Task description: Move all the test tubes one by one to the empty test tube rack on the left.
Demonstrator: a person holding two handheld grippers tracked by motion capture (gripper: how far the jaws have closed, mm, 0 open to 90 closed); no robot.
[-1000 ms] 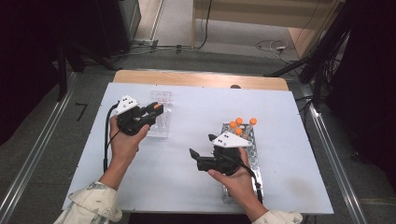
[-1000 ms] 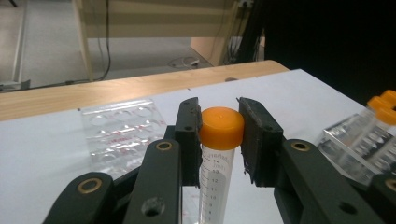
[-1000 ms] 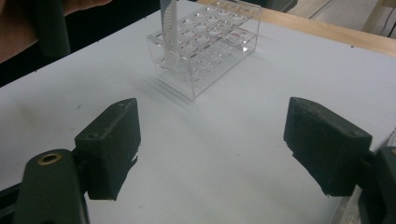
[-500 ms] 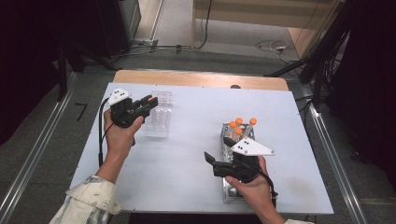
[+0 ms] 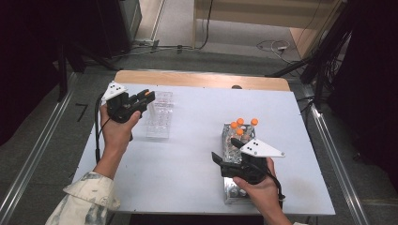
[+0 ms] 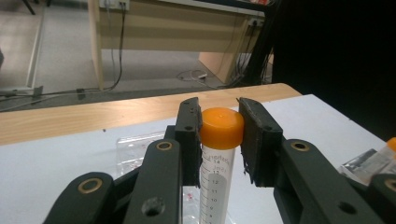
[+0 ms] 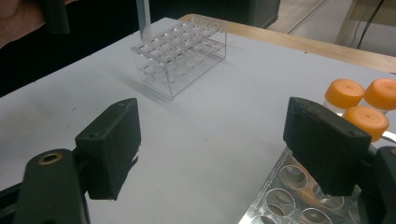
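Observation:
My left gripper (image 5: 142, 100) is shut on a clear graduated tube with an orange cap (image 6: 222, 127), its pads pressing on the cap from both sides. It holds the tube upright above the near left corner of a clear plastic rack (image 5: 159, 117). In the right gripper view the tube's lower end (image 7: 142, 18) hangs just over that rack (image 7: 180, 51). My right gripper (image 5: 217, 159) stands open with nothing between its jaws, low beside a metal rack (image 5: 232, 190). Several orange-capped tubes (image 5: 241, 124) stand at that rack's far end.
Both racks rest on a white table (image 5: 187, 164) with a wooden strip along its far edge (image 5: 202, 79). Metal rails run along both sides on the floor. Several holes at the metal rack's near end (image 7: 280, 196) hold nothing.
My left gripper has shifted a little toward the far left with the tube in it. My right gripper has moved right and nearer, from the table's middle to beside the metal rack.

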